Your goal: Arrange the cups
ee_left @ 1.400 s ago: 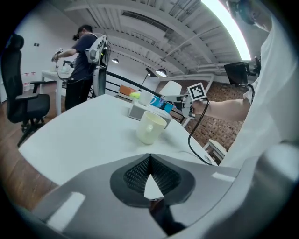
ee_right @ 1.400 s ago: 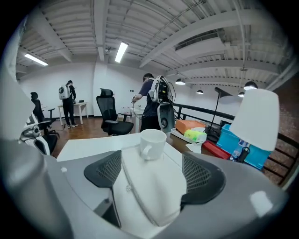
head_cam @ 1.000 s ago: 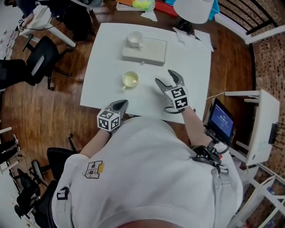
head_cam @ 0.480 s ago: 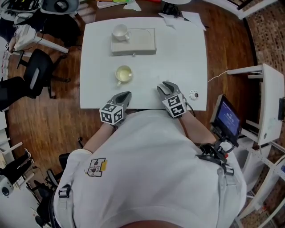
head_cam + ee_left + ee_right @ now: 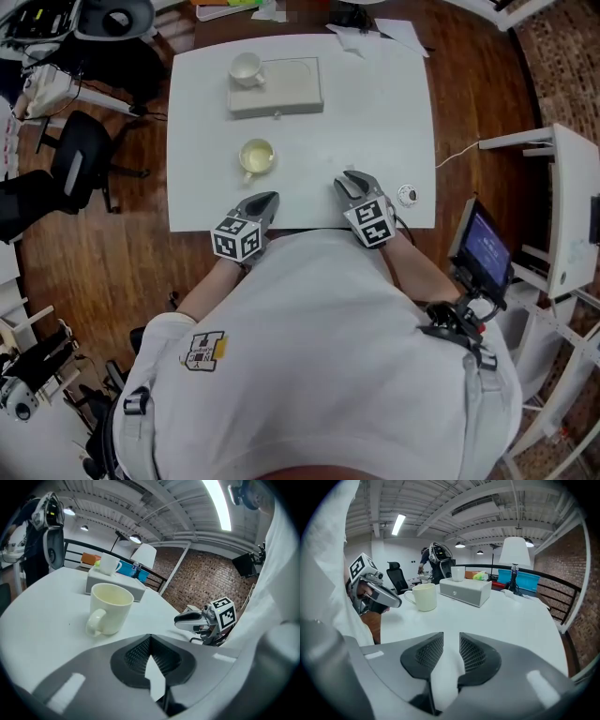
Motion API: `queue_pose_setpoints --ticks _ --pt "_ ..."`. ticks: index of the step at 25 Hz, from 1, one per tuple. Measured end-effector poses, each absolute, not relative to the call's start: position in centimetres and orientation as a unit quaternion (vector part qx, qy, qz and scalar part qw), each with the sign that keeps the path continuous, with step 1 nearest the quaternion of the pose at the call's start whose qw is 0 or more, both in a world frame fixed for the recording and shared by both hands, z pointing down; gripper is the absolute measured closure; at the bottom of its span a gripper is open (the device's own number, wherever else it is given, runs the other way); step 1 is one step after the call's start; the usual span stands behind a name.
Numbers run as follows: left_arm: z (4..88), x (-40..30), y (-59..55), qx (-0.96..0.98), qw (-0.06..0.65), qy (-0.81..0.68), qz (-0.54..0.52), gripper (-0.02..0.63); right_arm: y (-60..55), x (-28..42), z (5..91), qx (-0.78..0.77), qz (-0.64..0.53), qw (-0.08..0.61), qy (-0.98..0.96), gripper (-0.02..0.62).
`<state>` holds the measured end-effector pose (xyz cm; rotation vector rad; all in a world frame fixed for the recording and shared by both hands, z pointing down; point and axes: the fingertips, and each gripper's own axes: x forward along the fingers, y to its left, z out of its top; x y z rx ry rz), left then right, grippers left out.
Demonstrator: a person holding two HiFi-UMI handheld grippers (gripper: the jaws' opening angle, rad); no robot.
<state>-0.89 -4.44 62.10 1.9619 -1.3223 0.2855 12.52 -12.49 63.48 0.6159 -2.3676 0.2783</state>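
– cream cup [image 5: 257, 157]: where does it stand?
– upright on the white table [image 5: 375, 112], left of the middle. its handle is turned toward the near edge and a little to the left.
– and the other one?
– the white cup [image 5: 247, 67] stands on the left end of a pale box [image 5: 291, 89] at the far side of the table. it is well apart from the cream cup.
– how are the tongs?
– the left gripper [image 5: 264, 200] hangs at the near edge of the table, on the near side of the cream cup and not touching it. its jaws are pressed together with nothing in them.
– and the right?
– the right gripper [image 5: 352, 181] is at the near edge too, off to the right of the cream cup and clear of it. its jaws have just been closing. only a narrow slit is left between the pads, and just bare table shows through it, so it holds nothing.
– anything else on the table?
– a small round thing [image 5: 407, 196] lies just right of the right gripper, too small to tell what it is. some white paper [image 5: 380, 33] lies at the far edge.
– and around the table?
– a lit screen [image 5: 483, 248] stands to the right over the wooden floor, and a black office chair [image 5: 80, 155] stands to the left.
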Motion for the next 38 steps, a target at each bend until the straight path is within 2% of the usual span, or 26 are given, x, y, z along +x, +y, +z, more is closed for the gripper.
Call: queue_pose_setpoints --ticks 29,38 --pt "61.9 -0.9 -4.3 0.762 0.354 -0.529 0.119 0.606 -12.7 11.0 63.3 0.207 0.098 0.323 -0.918 0.491" --pt "63.3 -6.9 -0.8 0.69 0.369 -0.61 0.121 0.606 -11.1 1.7 62.8 0.07 0.023 0.331 -0.941 0.398"
